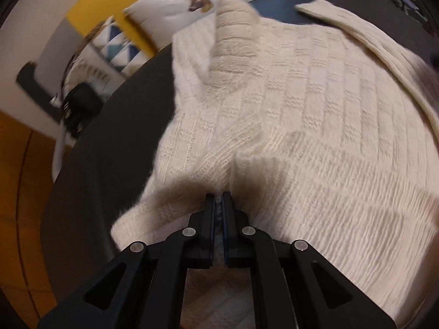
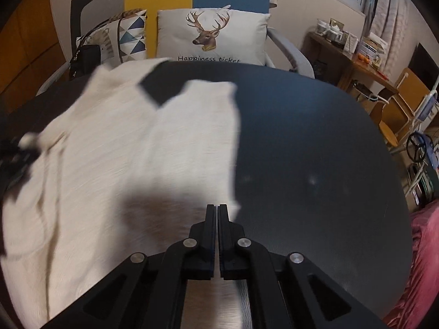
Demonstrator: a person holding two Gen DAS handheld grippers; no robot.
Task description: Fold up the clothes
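Note:
A cream knit sweater [image 1: 315, 115] lies spread on the dark round table [image 1: 109, 150]. Its ribbed collar [image 1: 233, 33] stands up at the far side, and a sleeve [image 1: 365, 35] lies folded across the upper right. My left gripper [image 1: 218, 196] is shut on a bunched fold of the sweater near its edge. In the right wrist view the sweater [image 2: 137, 150] covers the left half of the table [image 2: 315, 150]. My right gripper [image 2: 218, 207] is shut at the sweater's near right corner, with cloth showing under its fingers. The left gripper [image 2: 16, 150] appears blurred at the far left.
Behind the table stands a sofa with a deer cushion [image 2: 211, 35], a triangle-print cushion [image 2: 129, 35] and a black bag [image 2: 85, 60]. A wooden side table [image 2: 354, 63] with jars and chairs [image 2: 403, 104] stand to the right. Pink cloth [image 2: 422, 260] lies at the lower right.

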